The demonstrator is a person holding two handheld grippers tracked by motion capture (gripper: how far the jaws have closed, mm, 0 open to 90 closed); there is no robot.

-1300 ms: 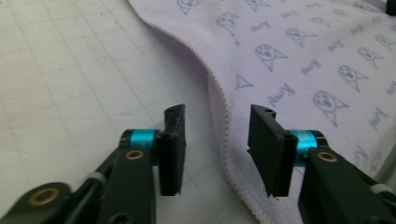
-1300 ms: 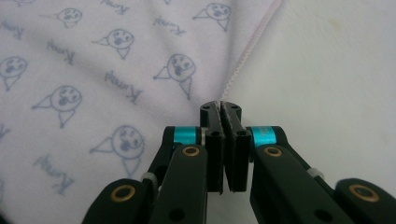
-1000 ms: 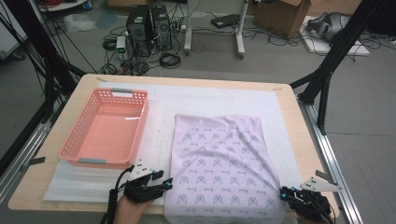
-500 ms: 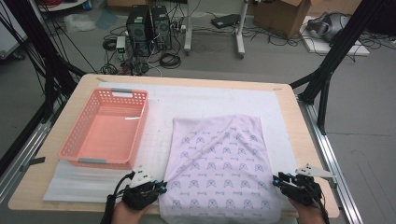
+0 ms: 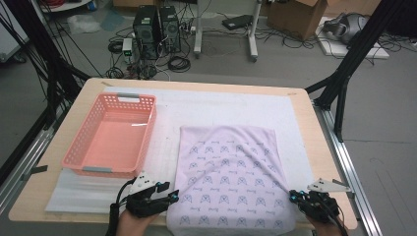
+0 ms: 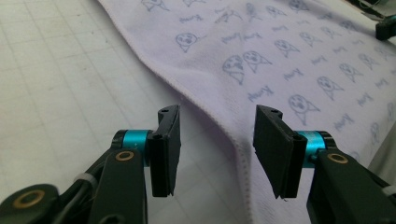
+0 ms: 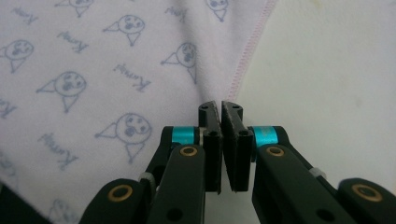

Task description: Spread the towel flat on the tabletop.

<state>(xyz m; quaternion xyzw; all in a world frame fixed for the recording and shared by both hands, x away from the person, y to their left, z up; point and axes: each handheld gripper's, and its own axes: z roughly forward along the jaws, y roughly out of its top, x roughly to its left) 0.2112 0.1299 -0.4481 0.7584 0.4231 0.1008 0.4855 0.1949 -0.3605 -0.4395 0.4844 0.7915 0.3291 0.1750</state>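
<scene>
Pale printed cloth spread flat on the white mat near the table's front edge, left gripper with jaws spread astride its left hem, right gripper pinching its right hem, pink basket just left of the cloth.

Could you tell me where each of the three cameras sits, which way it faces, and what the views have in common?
High view: above the person's side, facing forward and down on the table, the pink basket and the towel; hands and both tongs at the bottom.
Left gripper view: rides the left tongs, open astride the towel's hem.
Right gripper view: rides the right tongs, shut on the towel's edge.
All three share the towel.
</scene>
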